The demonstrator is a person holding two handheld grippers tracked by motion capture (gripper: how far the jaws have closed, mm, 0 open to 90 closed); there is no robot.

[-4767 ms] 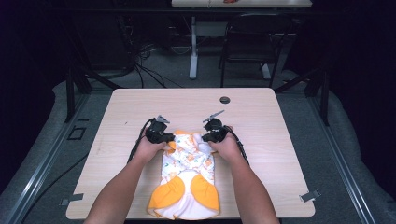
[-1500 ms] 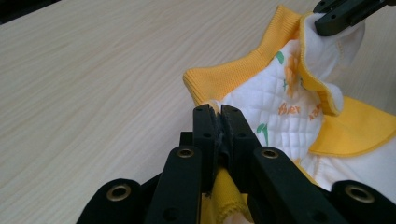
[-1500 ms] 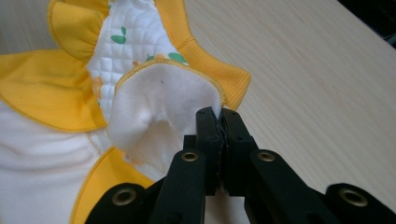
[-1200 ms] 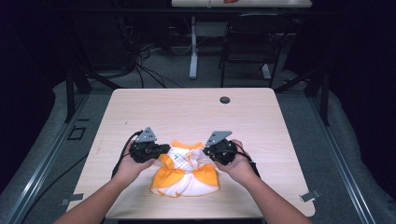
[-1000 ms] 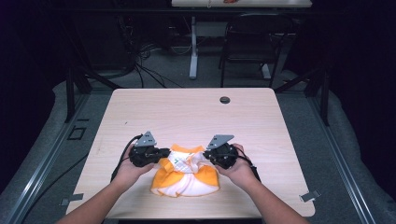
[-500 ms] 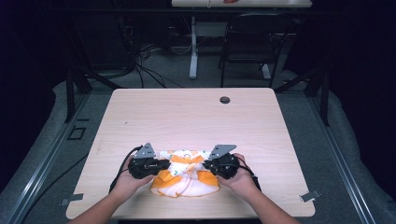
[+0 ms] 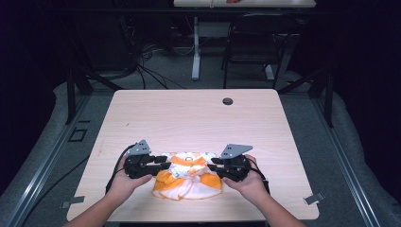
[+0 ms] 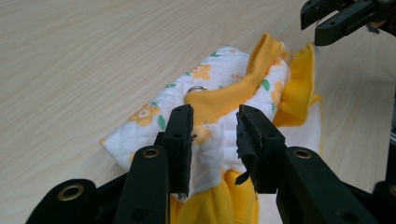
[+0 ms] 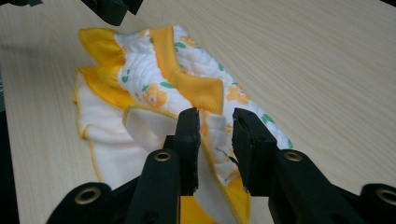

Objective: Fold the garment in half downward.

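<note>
Quilted white cotton with orange flowers and yellow trim, the folded garment [image 7: 188, 176] lies near the front edge of the wooden table [image 7: 198, 118]. Judged soft, light and limp, it will sag unless gripped at both side edges. The left gripper [image 8: 215, 135] and right gripper [image 9: 215, 133] point inward from opposite sides, each with jaws partly spread around a fold, not clamped.

Bare table [image 7: 189, 118] is lying open toward twelve o'clock; folded garment [image 7: 189, 177] is sitting between both grippers, blocking passage at six.
</note>
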